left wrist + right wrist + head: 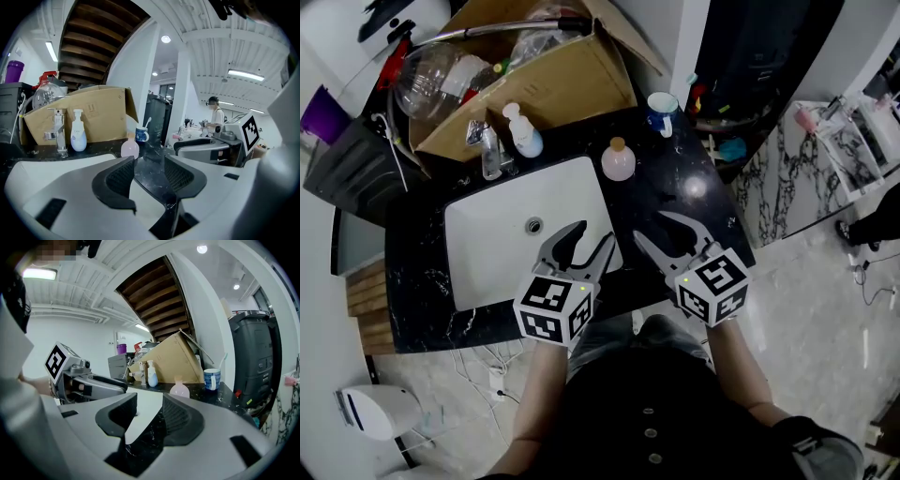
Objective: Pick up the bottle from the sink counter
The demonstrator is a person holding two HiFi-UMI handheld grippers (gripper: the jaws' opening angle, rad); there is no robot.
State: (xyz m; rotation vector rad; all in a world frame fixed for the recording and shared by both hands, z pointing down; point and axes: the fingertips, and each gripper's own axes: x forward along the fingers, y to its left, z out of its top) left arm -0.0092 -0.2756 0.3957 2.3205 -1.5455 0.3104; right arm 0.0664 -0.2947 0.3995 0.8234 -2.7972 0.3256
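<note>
Item: small round pale-pink bottle with a tan cap (618, 161), most likely the task's bottle. It stands upright on the black marbled sink counter (680, 202), just beyond the far right corner of the white rectangular basin (502, 248), clear of everything else and so open to a grip from the near side. Left gripper (596, 230) over the basin's near right corner, right gripper (649, 225) over the dark counter beside it. Both point toward the far side and both have their jaws apart with nothing between them, only counter and basin showing in the gap, which reads as an approach not yet closed on anything. Also present, far left of the pink bottle: a white pump bottle with a pale-blue body (523, 134) beside the chrome tap (490, 150). A blue-and-white mug holding a toothbrush (662, 111) sits far right. An open brown cardboard box (553, 89) of clear plastic containers stands along the back. Writing: the pump bottle's label and the mug's mark are too small to read. The gripper cubes carry only black-and-white square markers.
</note>
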